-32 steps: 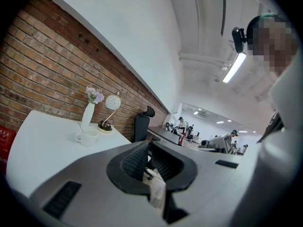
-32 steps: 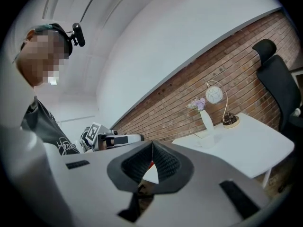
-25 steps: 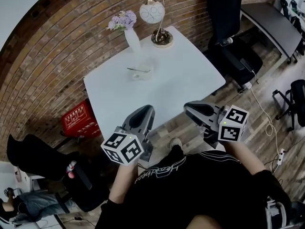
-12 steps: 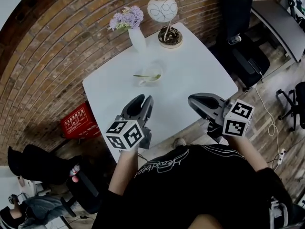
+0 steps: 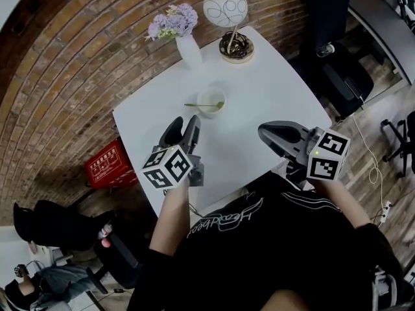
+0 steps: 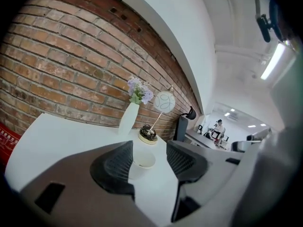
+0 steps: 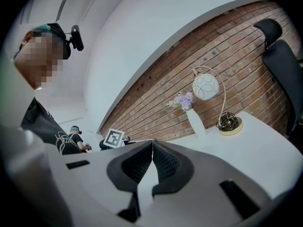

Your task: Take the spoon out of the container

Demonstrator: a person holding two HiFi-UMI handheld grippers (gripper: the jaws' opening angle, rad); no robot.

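One spoon [image 5: 201,105], one container [image 5: 211,113], one vase [image 5: 190,50], one lamp [image 5: 225,8].

The tabletop [image 5: 266,112] is white and square. It stands by a brick wall [image 5: 78,57]. Three things sit on it. A white vase [image 5: 190,52] with purple flowers [image 5: 174,21] stands at the far edge. Near it, at the far corner, is a lamp [image 5: 225,8] with a round gold foot and a white ball shade. A small white container [image 5: 211,100] sits nearer the middle, apart from both.
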